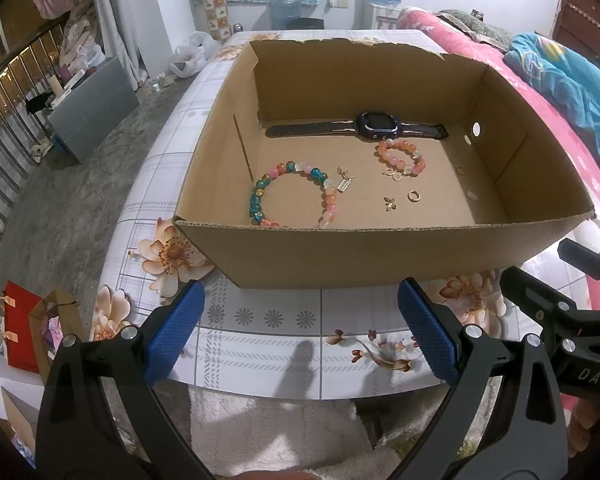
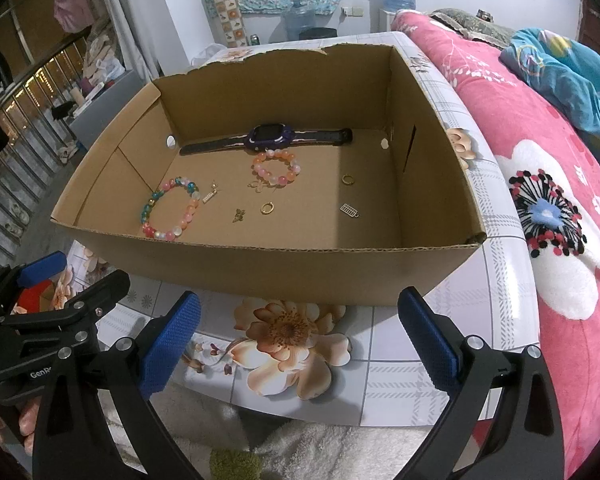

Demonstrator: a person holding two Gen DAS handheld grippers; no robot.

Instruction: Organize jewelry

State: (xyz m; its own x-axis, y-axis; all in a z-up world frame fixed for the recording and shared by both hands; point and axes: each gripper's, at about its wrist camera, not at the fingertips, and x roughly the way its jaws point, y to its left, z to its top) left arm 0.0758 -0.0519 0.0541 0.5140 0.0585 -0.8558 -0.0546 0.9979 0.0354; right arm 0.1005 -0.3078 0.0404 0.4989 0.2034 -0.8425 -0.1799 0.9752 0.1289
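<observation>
Both the left gripper (image 1: 300, 332) and right gripper (image 2: 300, 336) had jaws spread wide and empty, hovering before the cardboard box (image 1: 380, 256), whose jewelry lay ahead beyond its near wall.

Box (image 1: 380, 256) sat on table (image 1: 260, 344), bed (image 2: 540, 160) to its right; watch (image 1: 370, 124) lay inside along far wall; small bracelet (image 1: 400, 156) just before watch; large bracelet (image 1: 292, 194) near-left, by front wall; rings (image 2: 267, 208) & charms (image 2: 240, 215) scattered btwn bracelets & toward right; both grippers hung before box, left (image 1: 300, 328) beside right (image 2: 300, 332).
</observation>
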